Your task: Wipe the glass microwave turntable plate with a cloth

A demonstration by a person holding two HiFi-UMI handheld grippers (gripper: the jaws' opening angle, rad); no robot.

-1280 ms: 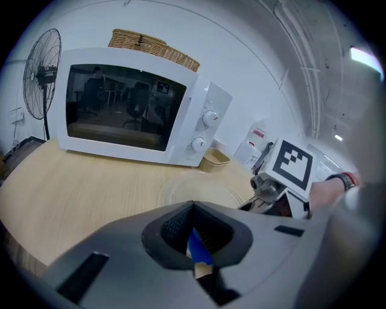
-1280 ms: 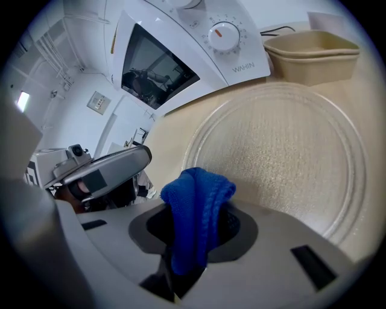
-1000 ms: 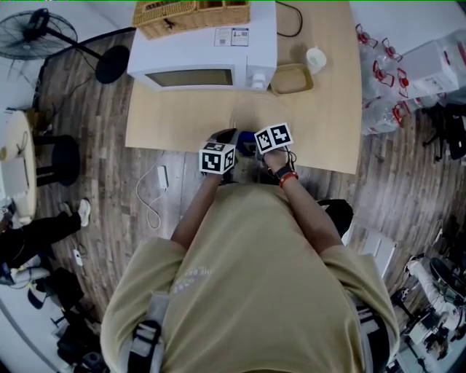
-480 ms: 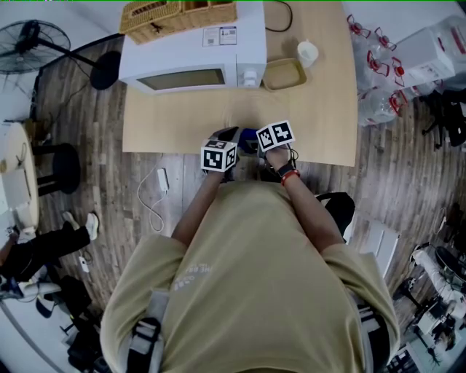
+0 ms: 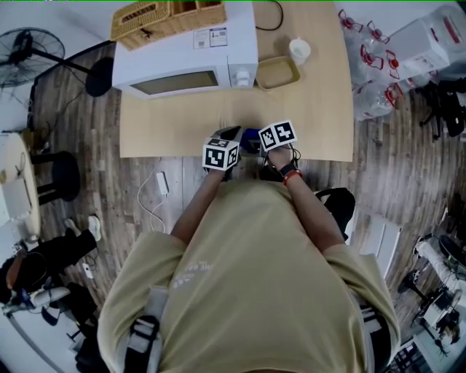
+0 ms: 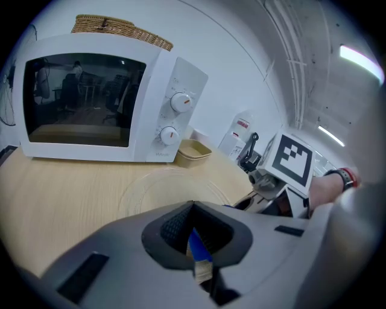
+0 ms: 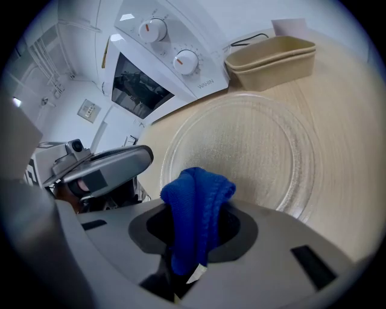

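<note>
right gripper (image 7: 192,240): clamped on fuzzy blue cloth (image 7: 196,202)
left gripper (image 6: 194,234): pinching a sliver of it too
tip: press flat on round clear-glass plate (image 7: 265,151), wipe in circles

This looks like a test lab dressed as a kitchen corner, not a home. 1 light-wood counter (image 5: 320,109) stands alone on a plank floor (image 5: 408,175), with a white microwave (image 5: 182,58) at its far edge and a wicker basket (image 5: 164,18) on top. Around it are a standing fan (image 5: 29,51), clear storage boxes (image 5: 437,40), a loose white cable (image 5: 153,200) and bare white walls (image 6: 241,54).
</note>
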